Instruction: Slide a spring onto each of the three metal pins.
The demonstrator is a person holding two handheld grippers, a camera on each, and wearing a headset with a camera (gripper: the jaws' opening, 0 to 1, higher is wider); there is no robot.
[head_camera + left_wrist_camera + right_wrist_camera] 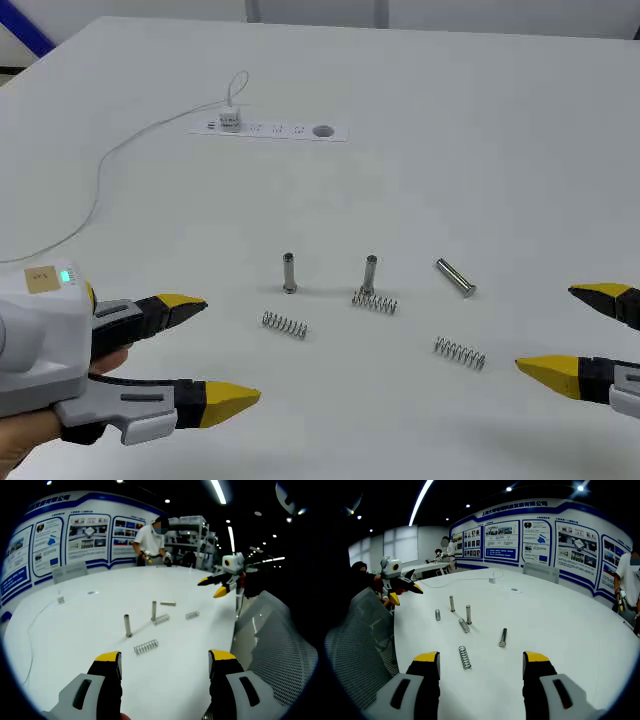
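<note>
No spring on yet. Your left hand-held gripper (225, 348) & right hand-held gripper (548, 330) gape wide, empty. Left spring (284, 324) lies loose at 6 o'clock of upright left pin (289, 272). Nxt, prob.: pinch its side, bore clear, align over pin top.

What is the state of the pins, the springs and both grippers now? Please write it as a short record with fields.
pins upright: left pin, middle pin
pin lying flat: right pin
springs: left spring, middle spring by the middle pin's base, right spring; all lie on the table, none on a pin
left gripper: open, empty
right gripper: open, empty
</note>
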